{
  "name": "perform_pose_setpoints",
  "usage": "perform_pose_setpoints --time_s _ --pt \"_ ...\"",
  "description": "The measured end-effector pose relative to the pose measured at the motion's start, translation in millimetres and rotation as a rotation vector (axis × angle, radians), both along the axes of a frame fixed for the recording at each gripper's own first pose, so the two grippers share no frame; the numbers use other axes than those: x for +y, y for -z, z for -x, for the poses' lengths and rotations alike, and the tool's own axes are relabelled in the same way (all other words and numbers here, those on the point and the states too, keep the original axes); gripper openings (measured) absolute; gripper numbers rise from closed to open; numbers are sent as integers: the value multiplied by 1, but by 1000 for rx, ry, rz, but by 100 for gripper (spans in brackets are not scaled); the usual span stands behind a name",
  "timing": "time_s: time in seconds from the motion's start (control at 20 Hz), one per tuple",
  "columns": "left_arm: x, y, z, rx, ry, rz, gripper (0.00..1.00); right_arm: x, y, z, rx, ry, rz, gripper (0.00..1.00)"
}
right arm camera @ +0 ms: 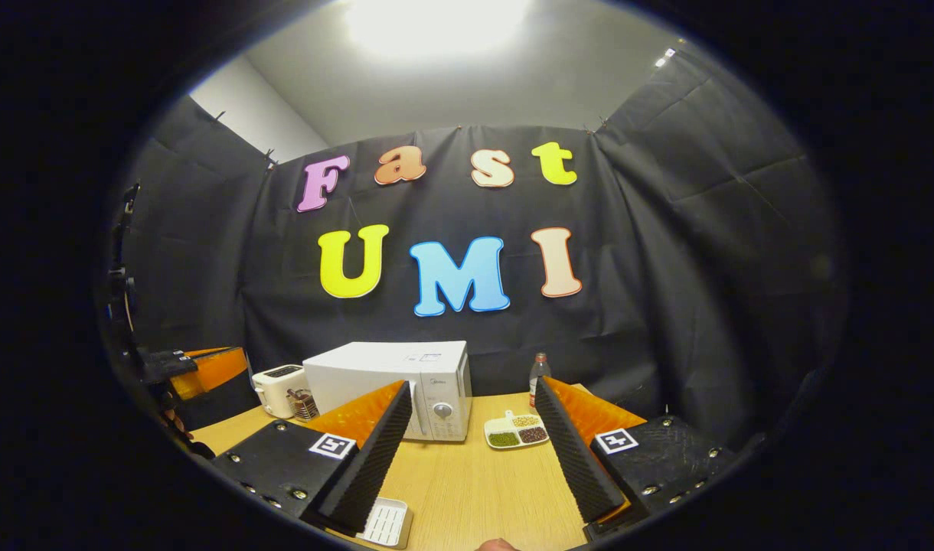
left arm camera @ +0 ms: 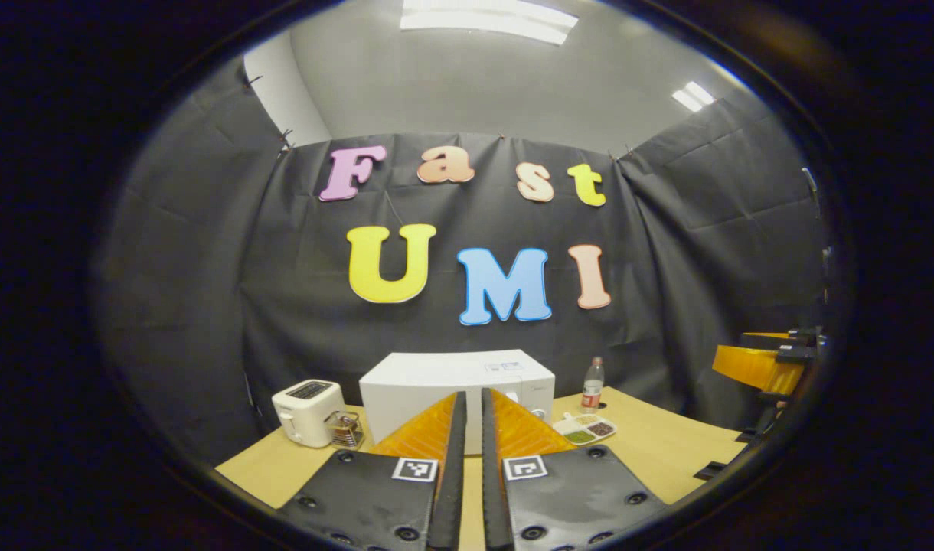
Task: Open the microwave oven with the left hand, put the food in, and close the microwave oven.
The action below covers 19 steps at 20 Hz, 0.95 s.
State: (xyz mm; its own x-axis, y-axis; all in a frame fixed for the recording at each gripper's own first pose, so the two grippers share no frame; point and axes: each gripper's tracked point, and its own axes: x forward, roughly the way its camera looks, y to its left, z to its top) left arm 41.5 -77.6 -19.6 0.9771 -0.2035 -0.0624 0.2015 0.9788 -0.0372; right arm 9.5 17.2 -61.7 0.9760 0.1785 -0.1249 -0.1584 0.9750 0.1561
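Left tool [left arm camera: 467,428] fingers nearly together w/ nothing between, aimed at microwave [left arm camera: 455,383], door shut, at back of counter [left arm camera: 666,451]. Right tool [right arm camera: 475,444] spread wide, empty, prob. staged for food tray [right arm camera: 517,432] just right of microwave. Nothing started yet.

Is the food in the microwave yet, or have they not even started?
Not started yet. The microwave door is closed, and the food tray sits on the table beside it. The left gripper is nearly closed and empty, facing the microwave. The right gripper is open and empty. Opening, loading and closing all remain.
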Motion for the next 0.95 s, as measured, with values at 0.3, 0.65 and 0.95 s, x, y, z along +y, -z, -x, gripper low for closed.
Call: perform_pose_setpoints --time_s 0.3,0.65,0.95 --pt "37 -6 41 -1 -22 -13 77 32 -18 14 -31 -30 7 98" --pt "74 -23 47 -23 -94 12 100 55 -21 24 -17 -68 -9 98" --pt "79 -32 47 -44 -110 9 100 52 -28 22 -31 -65 -7 98"
